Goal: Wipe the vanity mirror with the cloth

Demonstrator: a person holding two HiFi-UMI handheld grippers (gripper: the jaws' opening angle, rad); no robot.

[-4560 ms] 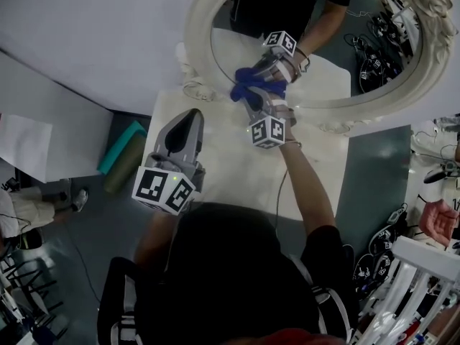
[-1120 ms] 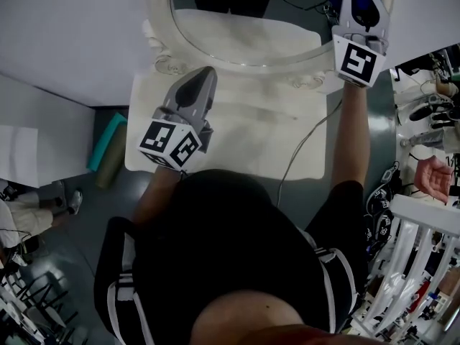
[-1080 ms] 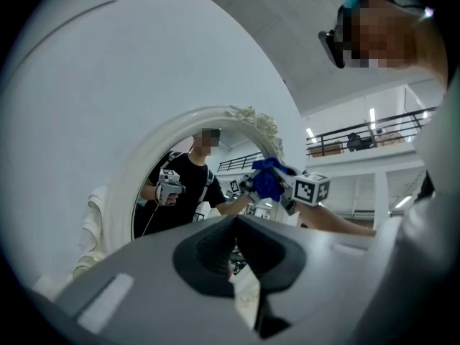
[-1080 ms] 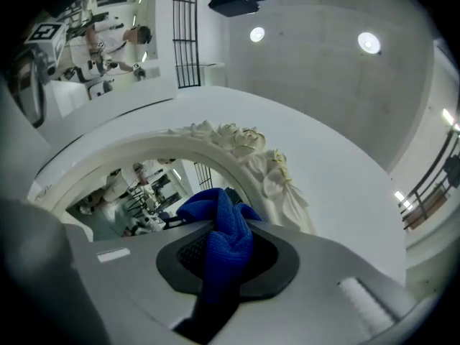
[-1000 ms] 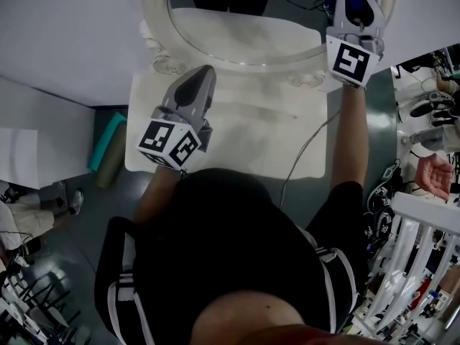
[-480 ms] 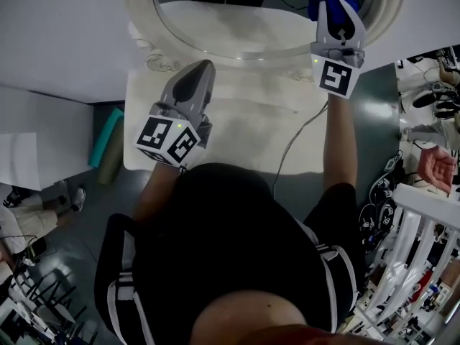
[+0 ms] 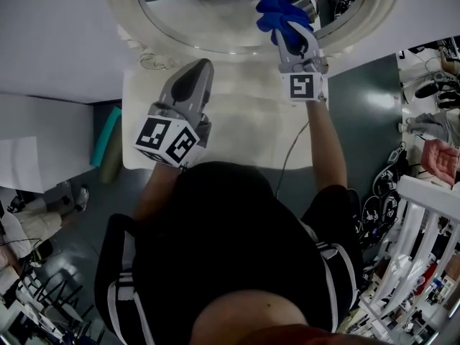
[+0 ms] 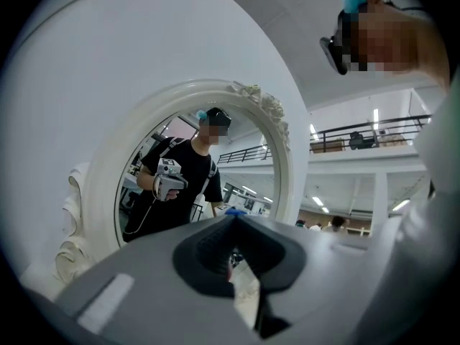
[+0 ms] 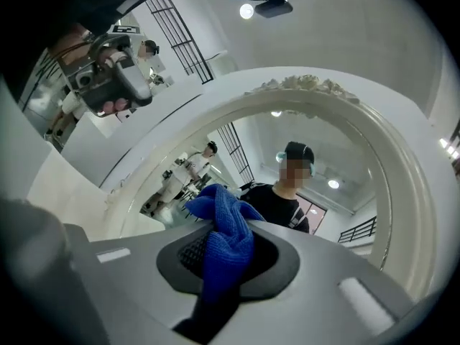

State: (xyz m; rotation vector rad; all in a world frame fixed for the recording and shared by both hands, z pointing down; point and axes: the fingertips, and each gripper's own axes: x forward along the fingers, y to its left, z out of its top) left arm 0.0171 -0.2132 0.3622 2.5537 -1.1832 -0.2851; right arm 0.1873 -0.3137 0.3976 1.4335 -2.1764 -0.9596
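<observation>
The oval vanity mirror (image 7: 237, 13) in its ornate white frame (image 7: 122, 9) stands at the back of the white tabletop (image 7: 237, 121). My right gripper (image 7: 291, 31) is shut on the blue cloth (image 7: 277, 13), with the cloth bunched against the lower right part of the glass. In the right gripper view the cloth (image 9: 226, 239) fills the jaws in front of the mirror (image 9: 287, 171). My left gripper (image 7: 198, 74) is shut and holds nothing, hovering over the table's left side, short of the mirror frame (image 8: 93, 192).
A white wall (image 7: 57, 27) rises behind the mirror. A teal roll (image 7: 108, 139) lies on the floor left of the table. A cable (image 7: 291, 153) runs from the right gripper across the tabletop. Shelving and gear (image 7: 417, 214) crowd the right side.
My right gripper has carried the cloth leftward and down, from the mirror's upper right rim onto the lower right glass. The left gripper has stayed nearly still.
</observation>
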